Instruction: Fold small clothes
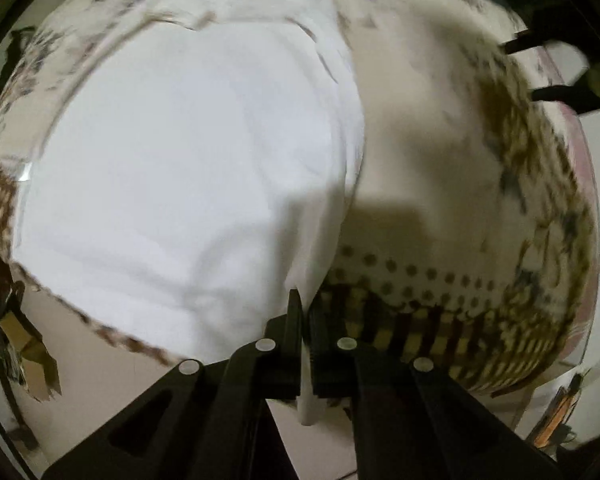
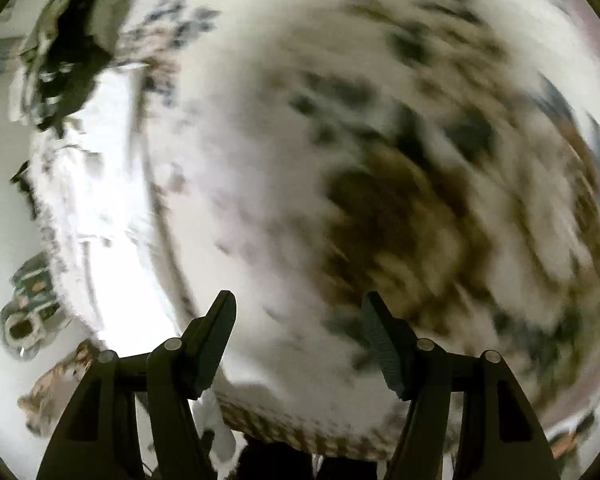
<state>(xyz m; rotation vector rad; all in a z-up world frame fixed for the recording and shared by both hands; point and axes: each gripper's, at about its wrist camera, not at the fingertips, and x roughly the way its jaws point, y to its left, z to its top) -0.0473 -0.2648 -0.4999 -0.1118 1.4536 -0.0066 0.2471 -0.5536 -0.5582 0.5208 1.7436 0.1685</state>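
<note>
White garment (image 1: 188,168) is spread flat on the patterned bench (image 1: 440,160), reaching its near edge. Left gripper (image 1: 306,320) is pinched tight on the cloth's near corner. Right gripper (image 2: 300,320) hangs wide apart, holding nothing, over the bare pattern.

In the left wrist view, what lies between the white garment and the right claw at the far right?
Only a bare stretch of the patterned tablecloth separates the white garment from the right claw, which stands open. The left wrist view shows this.
</note>
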